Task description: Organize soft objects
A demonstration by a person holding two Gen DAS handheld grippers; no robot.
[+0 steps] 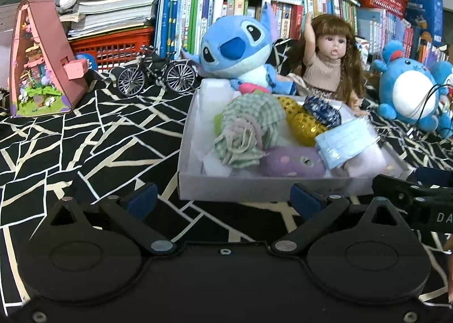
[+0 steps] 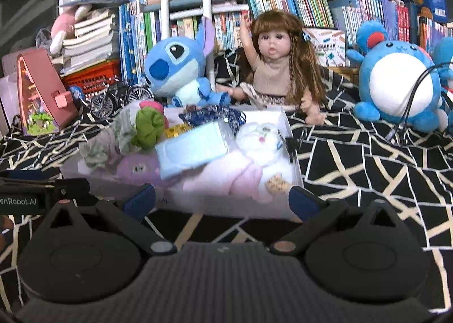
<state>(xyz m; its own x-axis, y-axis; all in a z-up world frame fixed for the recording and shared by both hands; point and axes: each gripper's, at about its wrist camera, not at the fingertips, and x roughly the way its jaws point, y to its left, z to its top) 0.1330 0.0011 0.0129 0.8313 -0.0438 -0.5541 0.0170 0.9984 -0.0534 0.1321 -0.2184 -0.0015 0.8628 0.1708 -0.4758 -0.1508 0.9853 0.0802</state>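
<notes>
both claws hang low in front of a shallow white cardboard box (image 1: 254,187) that stands on a black cloth with cream crack lines (image 1: 85,136). the left claw (image 1: 223,195) is released, its blue-padded fingers wide apart with nothing between them, and the right claw (image 2: 222,198) is released too, just before the near wall of the box.

the soft things already lie inside the box. a rolled green checked cloth (image 1: 249,130) is at 9 o'clock of the pile, a flat pale blue face mask pack (image 1: 342,141) lies tilted on top near the middle, a small purple plush (image 1: 294,163) is at 6 o'clock, a shiny gold sequin piece (image 1: 300,122) and a dark blue patterned pouch (image 1: 322,112) are at 12 o'clock, and a white fluffy cat plush (image 2: 263,141) is at 3 o'clock.

the step seems to be the tidying of the pile. to do it well, a claw should come from above, pinch a thick fold and not the slippery film of the mask pack, which looks ready to slide. the cloth is loose and may unroll, so it is better gripped at its rolled middle. the plush will squash and spring back; the light box may shift if pushed.

behind the box a blue stitch plush (image 1: 235,51) and a long-haired doll (image 1: 331,68) sit, apart from it.
</notes>
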